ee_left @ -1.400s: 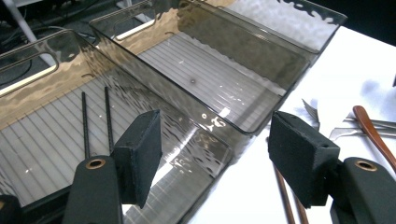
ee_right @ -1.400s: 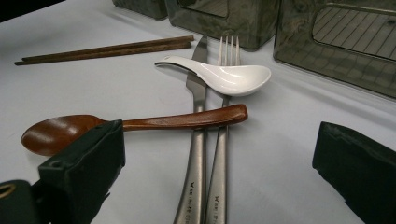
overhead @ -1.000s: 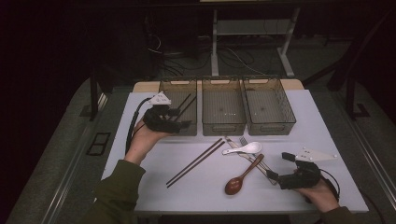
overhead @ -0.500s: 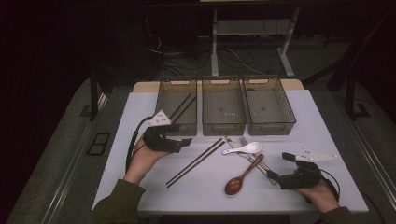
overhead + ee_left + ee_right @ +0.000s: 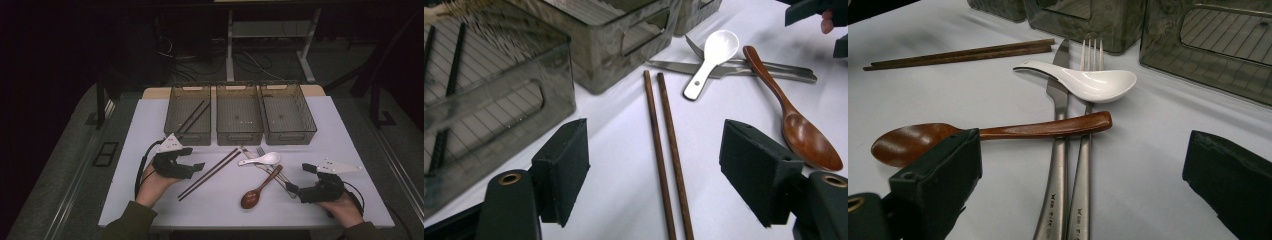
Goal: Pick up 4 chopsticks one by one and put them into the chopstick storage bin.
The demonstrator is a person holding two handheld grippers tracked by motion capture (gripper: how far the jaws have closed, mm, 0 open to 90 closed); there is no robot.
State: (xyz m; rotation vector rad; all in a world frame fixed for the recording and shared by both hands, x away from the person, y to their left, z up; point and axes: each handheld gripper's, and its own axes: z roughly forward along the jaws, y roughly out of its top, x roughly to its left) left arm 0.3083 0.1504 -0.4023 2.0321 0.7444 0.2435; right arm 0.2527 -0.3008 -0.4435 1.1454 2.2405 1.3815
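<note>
Brown wooden chopsticks (image 5: 667, 165), a thin matched pair, lie side by side and touching on the white table (image 5: 345, 145), running diagonally from just in front of the middle grey mesh bin (image 5: 239, 114) toward the person's left hand. Left gripper (image 5: 654, 165) hangs low over their near half, jaws spread wide with both sticks between the pads, nothing pinched yet. Right gripper (image 5: 1083, 185) rests at the table's right, jaws also apart and empty, pointed at the steel knife and fork (image 5: 1068, 165) with the white ceramic spoon (image 5: 1088, 82) and the dark wooden spoon (image 5: 988, 135) laid across them.

Handling judgement: the sticks look light, stiff and smooth, so likely to roll or scissor apart under a squeeze. Being thin and flat on the table, they leave little clearance for the pads. Best hold is probably across both sticks together near mid-length, pads square to their axis, so the pair balances and neither end droops. An off-centre hold risks one stick slipping out.

Left grey mesh bin (image 5: 191, 114) already contains two dark chopsticks (image 5: 194, 116), the probable destination.
</note>
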